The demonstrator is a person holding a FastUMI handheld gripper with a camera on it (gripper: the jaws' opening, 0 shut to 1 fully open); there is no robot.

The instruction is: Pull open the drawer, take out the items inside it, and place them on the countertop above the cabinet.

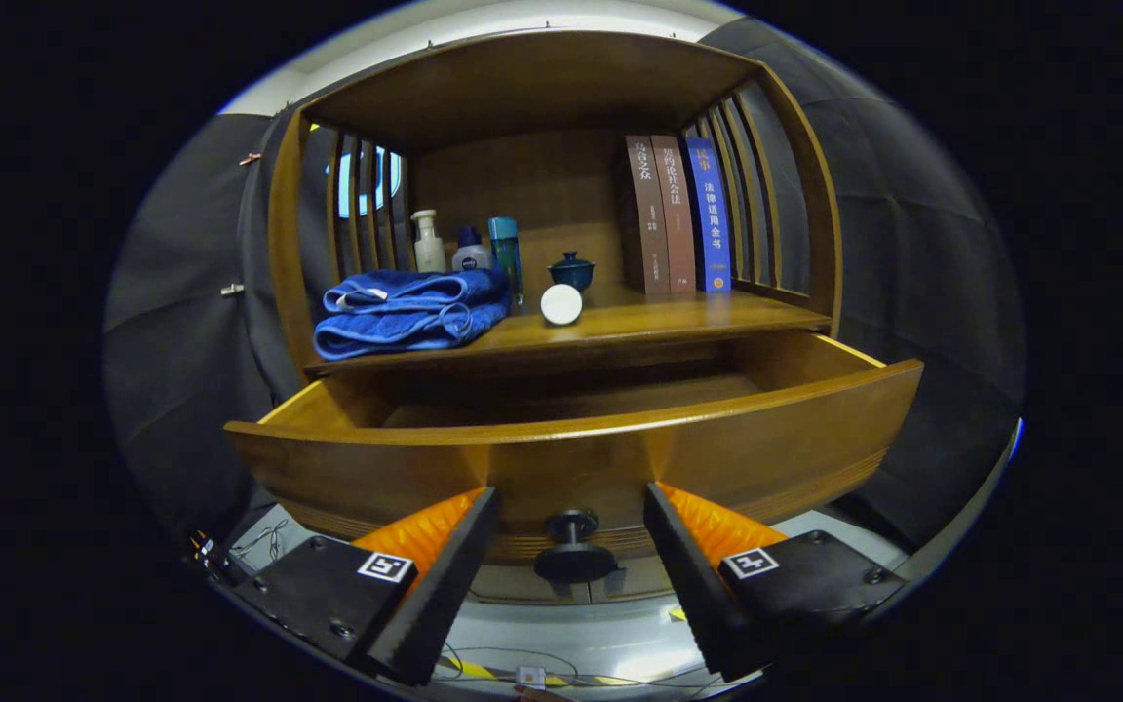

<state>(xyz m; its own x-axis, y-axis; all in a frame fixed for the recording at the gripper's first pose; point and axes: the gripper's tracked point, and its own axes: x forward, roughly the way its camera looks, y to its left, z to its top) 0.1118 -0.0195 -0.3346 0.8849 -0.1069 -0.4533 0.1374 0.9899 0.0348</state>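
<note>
Wooden drawer [581, 458] pulled out, knob [573, 548] between the wide-apart fingers of the gripper [571, 561], inside up behind the knob.

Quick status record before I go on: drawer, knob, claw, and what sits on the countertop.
drawer: pulled open; inside mostly hidden behind its front panel
knob: between the claw's fingers, not touched
claw: open, fingers either side of the knob
countertop: folded blue towel, three bottles, white round item, lidded blue cup, three books
</note>
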